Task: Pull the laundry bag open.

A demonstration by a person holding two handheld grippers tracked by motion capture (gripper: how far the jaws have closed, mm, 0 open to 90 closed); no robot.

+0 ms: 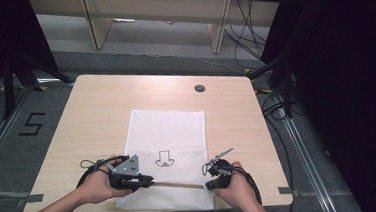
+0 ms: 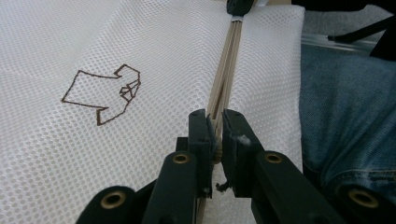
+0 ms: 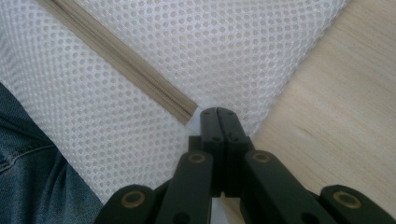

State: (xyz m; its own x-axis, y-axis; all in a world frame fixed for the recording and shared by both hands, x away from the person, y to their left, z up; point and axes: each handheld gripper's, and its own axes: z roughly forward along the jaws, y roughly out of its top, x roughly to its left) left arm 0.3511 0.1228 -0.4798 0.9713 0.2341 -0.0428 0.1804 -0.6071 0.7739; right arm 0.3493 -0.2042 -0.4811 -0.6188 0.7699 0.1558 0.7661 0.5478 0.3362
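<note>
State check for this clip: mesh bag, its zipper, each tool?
Mesh laundry bag: flat on the table, near edge overhanging.
Zipper: closed along the visible stretch.
Left tool: shut on the zipper's pull end.
Right tool: shut on the bag at the zipper's other end.

A white mesh bag (image 1: 169, 152) is seen, its fabric patterned all over with small round holes. A dark brown line drawing (image 2: 105, 95) is printed on it. The zipper (image 2: 226, 70) is beige. The table (image 1: 101, 112) is of pale wood with a fine grain. Both grippers (image 1: 148, 180) (image 1: 207, 184) are black, with what appear to be brass-coloured rivets. Blue denim (image 2: 345, 116) is noted at the near edge.
</note>
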